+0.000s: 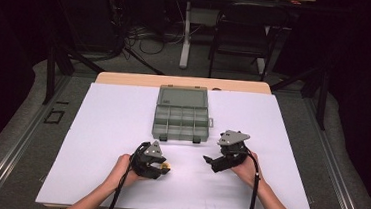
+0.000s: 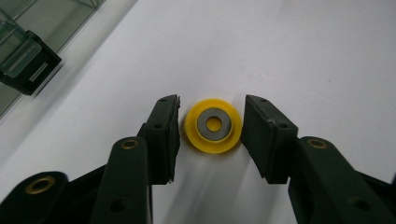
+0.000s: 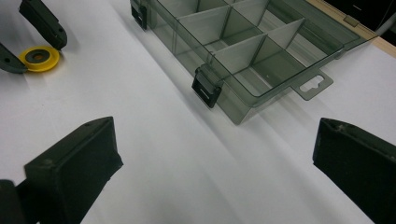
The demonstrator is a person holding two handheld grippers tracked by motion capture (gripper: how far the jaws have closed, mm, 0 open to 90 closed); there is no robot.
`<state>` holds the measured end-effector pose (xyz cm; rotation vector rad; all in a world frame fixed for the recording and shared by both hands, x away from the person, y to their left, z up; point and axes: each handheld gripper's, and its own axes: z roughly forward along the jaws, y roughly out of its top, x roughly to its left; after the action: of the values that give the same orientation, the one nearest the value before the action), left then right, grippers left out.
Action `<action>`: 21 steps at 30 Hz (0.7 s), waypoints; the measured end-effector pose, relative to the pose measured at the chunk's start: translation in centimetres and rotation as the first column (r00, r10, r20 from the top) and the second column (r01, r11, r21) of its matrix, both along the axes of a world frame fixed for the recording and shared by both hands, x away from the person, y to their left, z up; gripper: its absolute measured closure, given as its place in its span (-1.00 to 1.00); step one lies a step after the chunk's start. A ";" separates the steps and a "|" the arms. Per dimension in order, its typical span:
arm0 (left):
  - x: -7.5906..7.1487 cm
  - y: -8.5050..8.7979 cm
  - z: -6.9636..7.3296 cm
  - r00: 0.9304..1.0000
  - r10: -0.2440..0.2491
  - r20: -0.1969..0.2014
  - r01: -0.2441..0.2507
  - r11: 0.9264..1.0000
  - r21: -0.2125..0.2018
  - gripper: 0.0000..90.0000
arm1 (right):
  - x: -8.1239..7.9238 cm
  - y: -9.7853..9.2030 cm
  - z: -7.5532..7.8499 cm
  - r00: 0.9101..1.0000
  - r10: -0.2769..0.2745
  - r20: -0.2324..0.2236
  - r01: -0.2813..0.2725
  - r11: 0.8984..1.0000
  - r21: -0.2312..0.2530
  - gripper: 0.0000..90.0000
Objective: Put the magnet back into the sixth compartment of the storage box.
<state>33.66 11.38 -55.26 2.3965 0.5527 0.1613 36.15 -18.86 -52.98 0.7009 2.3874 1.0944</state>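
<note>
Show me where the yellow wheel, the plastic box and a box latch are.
Yellow wheel (image 2: 213,125), left gripper view, on its grey hub.
Plastic box (image 1: 182,99), high view, on its open lid.
Box latch (image 3: 206,88), right gripper view, on the black clasp's face.

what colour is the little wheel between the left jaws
Yellow, with a grey metal centre; the wheel shows best in the left gripper view.

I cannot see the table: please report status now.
Left gripper open around yellow wheel, not yet gripping. Right gripper open, empty. Organizer box open. Nothing in the way.
</note>
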 end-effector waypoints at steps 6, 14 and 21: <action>0.0 0.0 0.0 1.000 -0.009 0.004 0.009 1.000 -0.003 0.38 | 0.0 0.0 0.0 1.000 -0.001 0.001 0.001 1.000 -0.001 -1.00; -0.2 0.1 0.1 1.000 -0.008 0.017 0.008 1.000 -0.001 0.40 | 0.0 0.0 0.0 1.000 -0.004 0.004 0.004 1.000 -0.003 -1.00; -0.2 0.1 0.2 1.000 -0.003 0.026 0.003 1.000 -0.002 0.40 | 0.0 -0.1 0.0 1.000 -0.006 0.003 0.006 1.000 -0.004 -1.00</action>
<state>33.42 11.53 -55.03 2.3897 0.5367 0.1905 36.14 -18.92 -52.95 0.7044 2.3831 1.0872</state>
